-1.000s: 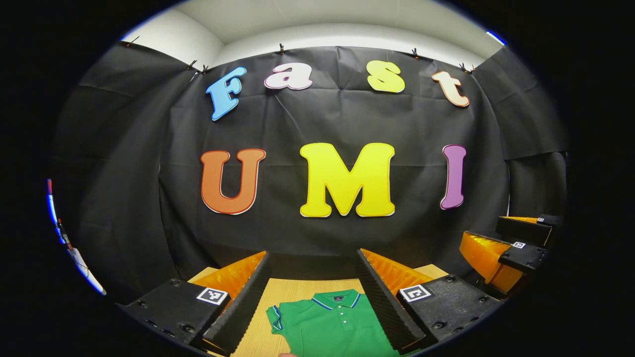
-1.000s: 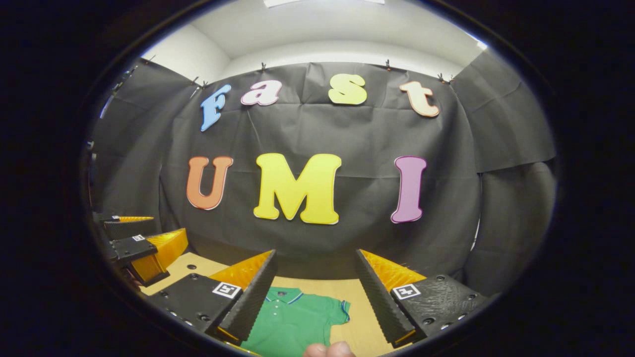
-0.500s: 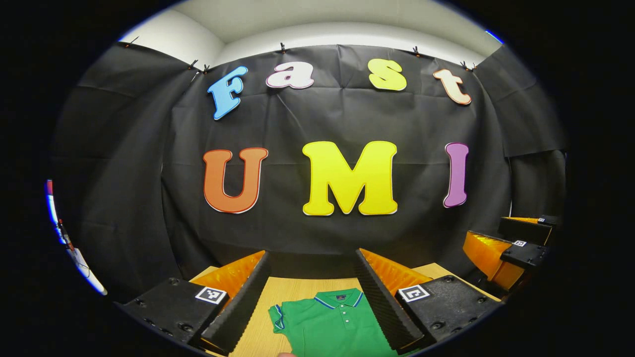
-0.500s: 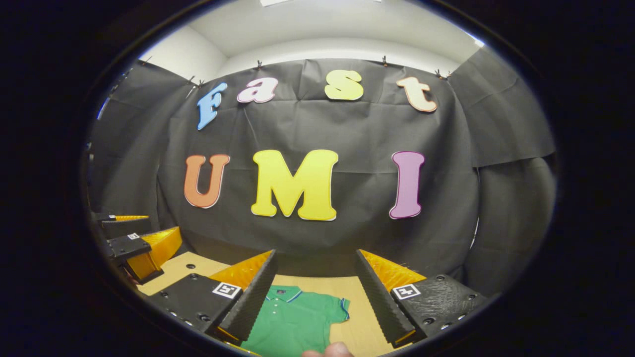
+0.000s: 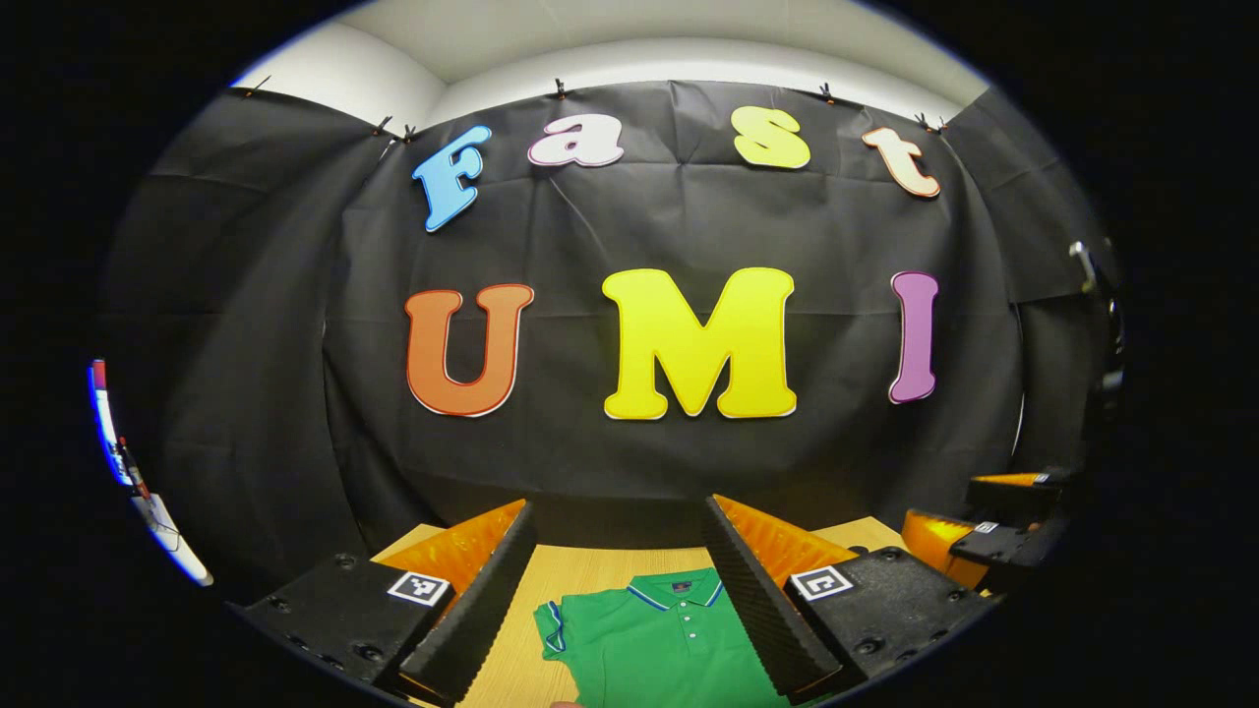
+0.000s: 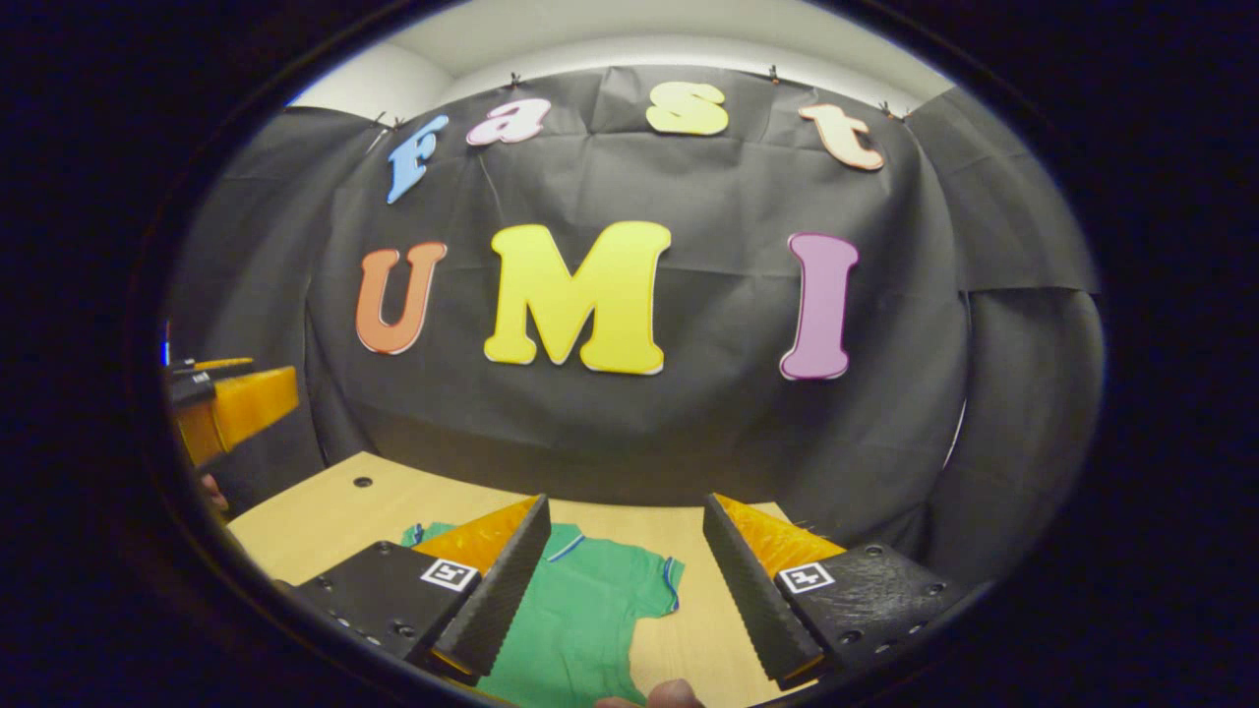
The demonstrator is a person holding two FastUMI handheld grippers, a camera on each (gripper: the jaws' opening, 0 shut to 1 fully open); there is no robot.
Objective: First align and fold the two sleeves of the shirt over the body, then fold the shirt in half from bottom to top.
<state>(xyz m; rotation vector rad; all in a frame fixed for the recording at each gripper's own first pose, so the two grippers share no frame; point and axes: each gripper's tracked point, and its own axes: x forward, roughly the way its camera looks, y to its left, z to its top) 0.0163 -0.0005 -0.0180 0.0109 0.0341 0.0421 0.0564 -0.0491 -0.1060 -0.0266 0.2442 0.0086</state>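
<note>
Since a second ago the right hand-held gripper (image 6: 622,580) has tipped downward, so more of the wooden surface (image 6: 325,511) and of the shirt's far sleeve now show in its view; the left hand-held gripper (image 5: 622,580) has barely shifted. Both hold their fingers spread wide apart with nothing between them, hovering above the surface. A green polo shirt (image 5: 654,644) lies flat, face up, collar toward the far edge of the surface, its sleeves out and unfolded. In the left gripper view its lower body is cut off at the bottom and its one side is hidden behind a finger; in the right gripper view the shirt (image 6: 590,615) is partly covered by the near finger, with one sleeve visible. A fingertip (image 6: 674,694) peeks in at the bottom edge. Whether the shirt's hem is straight cannot be made out.
</note>
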